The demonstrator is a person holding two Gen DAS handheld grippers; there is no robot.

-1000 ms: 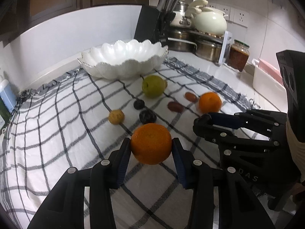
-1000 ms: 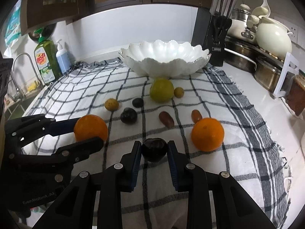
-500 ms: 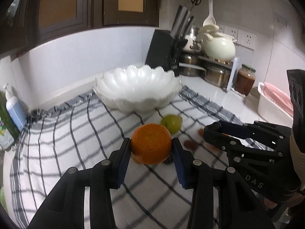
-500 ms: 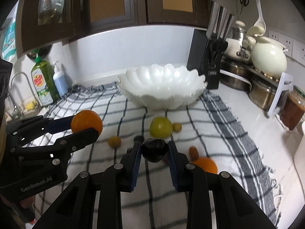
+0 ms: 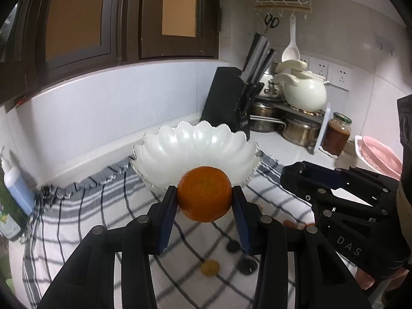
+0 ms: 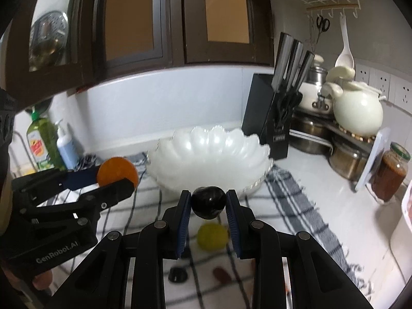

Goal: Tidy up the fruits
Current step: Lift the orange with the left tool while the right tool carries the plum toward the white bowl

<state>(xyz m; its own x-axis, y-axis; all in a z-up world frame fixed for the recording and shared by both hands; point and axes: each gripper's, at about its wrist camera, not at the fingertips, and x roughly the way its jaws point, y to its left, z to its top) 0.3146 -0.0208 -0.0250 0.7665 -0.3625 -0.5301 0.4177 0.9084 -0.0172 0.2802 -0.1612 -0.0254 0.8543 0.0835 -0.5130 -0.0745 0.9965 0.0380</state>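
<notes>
Left gripper (image 5: 205, 200): clamped on an orange (image 5: 204, 194), held in the air in front of the white scalloped bowl (image 5: 180, 146).
Right gripper (image 6: 208, 203): clamped on a dark plum (image 6: 209, 202), also lifted, just before the bowl's near rim.
Bowl: stands on the checked cloth (image 5: 77, 221), nothing visible inside.
On the cloth below: a green fruit (image 6: 212, 237), a small yellow-brown fruit (image 5: 210, 268), dark fruits (image 5: 233, 246), a reddish one (image 6: 222, 275).
Around: knife block (image 6: 273, 118) just right of the bowl, cream pot (image 6: 356, 110), steel pots, sauce jar (image 6: 391, 175), soap bottles (image 6: 42, 144) at left.
Hard to tell: the fruits underneath are blurred and partly hidden by the gripper arms.
</notes>
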